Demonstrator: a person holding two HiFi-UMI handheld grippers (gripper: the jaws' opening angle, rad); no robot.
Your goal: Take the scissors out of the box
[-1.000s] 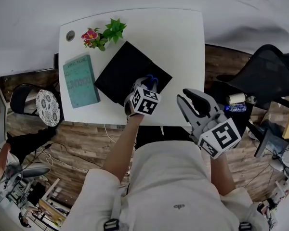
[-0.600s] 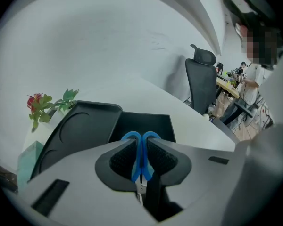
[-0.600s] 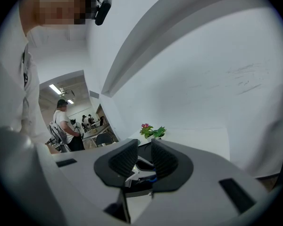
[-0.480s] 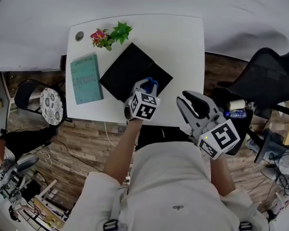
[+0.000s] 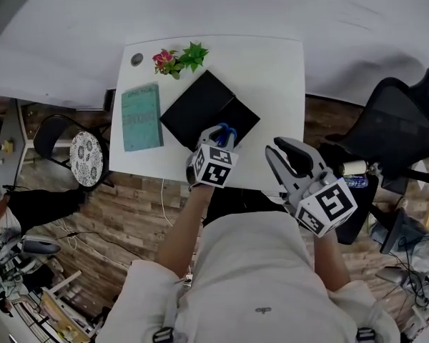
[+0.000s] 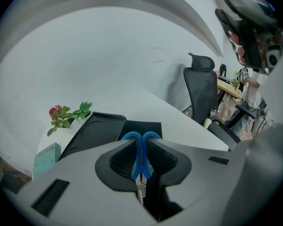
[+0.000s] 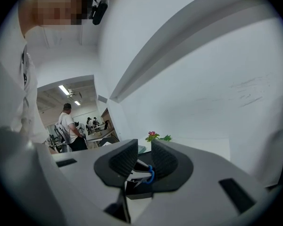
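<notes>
Head view, centre: left gripper (image 5: 222, 133) clamped on blue scissors (image 5: 226, 128), at the lower edge of the black box (image 5: 200, 109). Right of centre: right gripper (image 5: 289, 154), gaping, by the white table's (image 5: 272, 77) lower right corner.

Left gripper view, lower centre: jaws pinching the scissors' (image 6: 140, 157) handles, box (image 6: 99, 128) behind.

Right gripper view: jaws apart, nothing between.

Wall: plain white (image 5: 200, 6), running behind the table.
Floor: brown wood planks (image 5: 129, 199).
Table: white top with rounded corners (image 5: 279, 77), set against the wall.
Chairs: a black office chair (image 5: 404, 120) right of the table; a dark chair with a round patterned seat (image 5: 86, 159) to its left.
Desk: pale wood top (image 6: 228, 87), beyond the office chair.
Doorway: an opening (image 7: 75, 117) into a further room where people stand.
Light: ceiling strips (image 7: 64, 89) lit in that room.
</notes>
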